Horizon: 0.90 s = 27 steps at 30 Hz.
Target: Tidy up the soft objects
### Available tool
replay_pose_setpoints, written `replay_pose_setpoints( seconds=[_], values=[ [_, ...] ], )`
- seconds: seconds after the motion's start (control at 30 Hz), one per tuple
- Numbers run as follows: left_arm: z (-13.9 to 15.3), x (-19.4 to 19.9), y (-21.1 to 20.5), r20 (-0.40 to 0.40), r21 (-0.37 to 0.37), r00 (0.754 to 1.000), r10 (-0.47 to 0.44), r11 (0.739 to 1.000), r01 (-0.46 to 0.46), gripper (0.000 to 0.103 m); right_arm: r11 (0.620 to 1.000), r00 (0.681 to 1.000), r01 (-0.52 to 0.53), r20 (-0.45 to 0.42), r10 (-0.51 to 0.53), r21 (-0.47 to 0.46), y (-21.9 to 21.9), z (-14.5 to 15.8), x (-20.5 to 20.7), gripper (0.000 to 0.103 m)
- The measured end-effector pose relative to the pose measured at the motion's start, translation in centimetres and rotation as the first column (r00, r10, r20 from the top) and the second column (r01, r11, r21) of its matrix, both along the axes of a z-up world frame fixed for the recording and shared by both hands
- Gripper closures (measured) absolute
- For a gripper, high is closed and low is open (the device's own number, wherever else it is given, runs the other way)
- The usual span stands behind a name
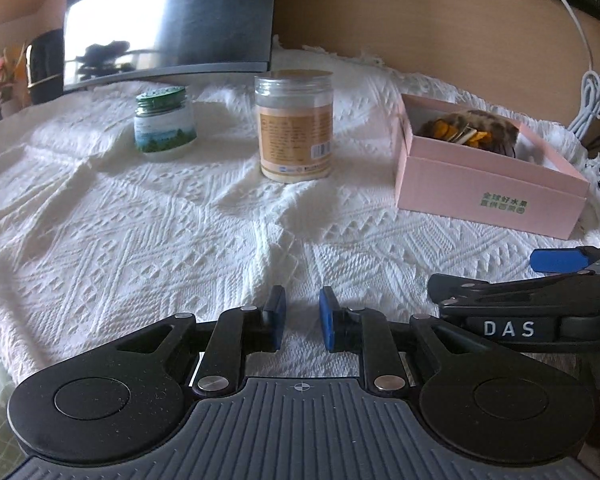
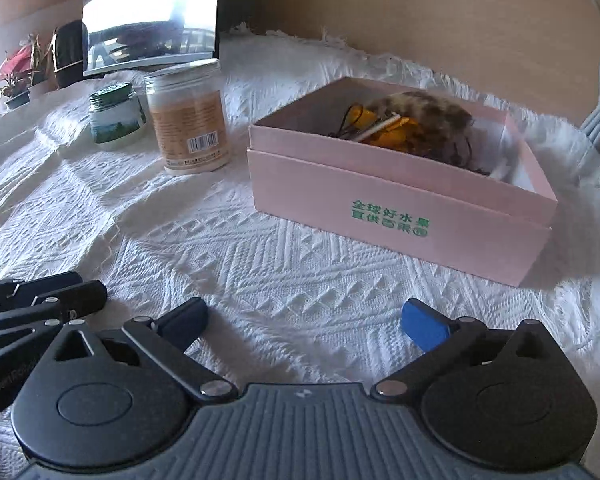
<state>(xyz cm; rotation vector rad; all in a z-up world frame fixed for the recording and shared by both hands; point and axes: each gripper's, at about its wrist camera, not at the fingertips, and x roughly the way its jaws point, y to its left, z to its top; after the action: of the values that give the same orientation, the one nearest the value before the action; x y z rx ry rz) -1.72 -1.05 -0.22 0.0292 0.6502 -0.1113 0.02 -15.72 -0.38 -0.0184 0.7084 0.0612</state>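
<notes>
Left gripper (image 1: pixel 301 318) fingers narrowly apart, right gripper (image 2: pixel 306 322) fingers wide, both empty.

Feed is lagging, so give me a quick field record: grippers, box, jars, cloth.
left gripper: open narrowly, empty, low over cloth
right gripper: open wide, empty, facing box
box: pink, lid off, holds furry brown and orange items
jars: green-lidded jar and taller labelled jar, upright, left of box
cloth: white, wrinkled, no loose soft items seen

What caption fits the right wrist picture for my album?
Open right claw hovers over white cloth before pink box of fluffy things.
</notes>
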Motion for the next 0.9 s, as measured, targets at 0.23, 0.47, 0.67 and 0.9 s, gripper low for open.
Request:
replay_pose_setpoints(
  seconds=[0.23, 0.47, 0.67, 0.9],
  values=[
    [-0.03, 0.03, 0.04, 0.001, 0.002, 1.0, 0.0, 1.0, 0.0, 0.082, 1.0, 1.0, -0.009, 0.0, 0.009, 0.006, -0.06, 0.04, -0.05, 0.0],
    [-0.01, 0.01, 0.07, 0.0, -0.01, 1.0, 0.003, 1.0, -0.003, 0.082, 1.0, 1.0, -0.009, -0.001, 0.009, 0.006, -0.06, 0.04, -0.04, 0.0],
    [0.01, 0.04, 0.13, 0.0, -0.012, 1.0, 0.003, 1.0, -0.003, 0.082, 1.0, 1.0, -0.009, -0.001, 0.009, 0.006, -0.08, 0.04, -0.04, 0.0],
    [0.02, 0.03, 0.12, -0.001, -0.014, 1.0, 0.005, 1.0, -0.005, 0.082, 1.0, 1.0, -0.009, -0.001, 0.009, 0.006, -0.09, 0.03, -0.04, 0.0]
  ],
)
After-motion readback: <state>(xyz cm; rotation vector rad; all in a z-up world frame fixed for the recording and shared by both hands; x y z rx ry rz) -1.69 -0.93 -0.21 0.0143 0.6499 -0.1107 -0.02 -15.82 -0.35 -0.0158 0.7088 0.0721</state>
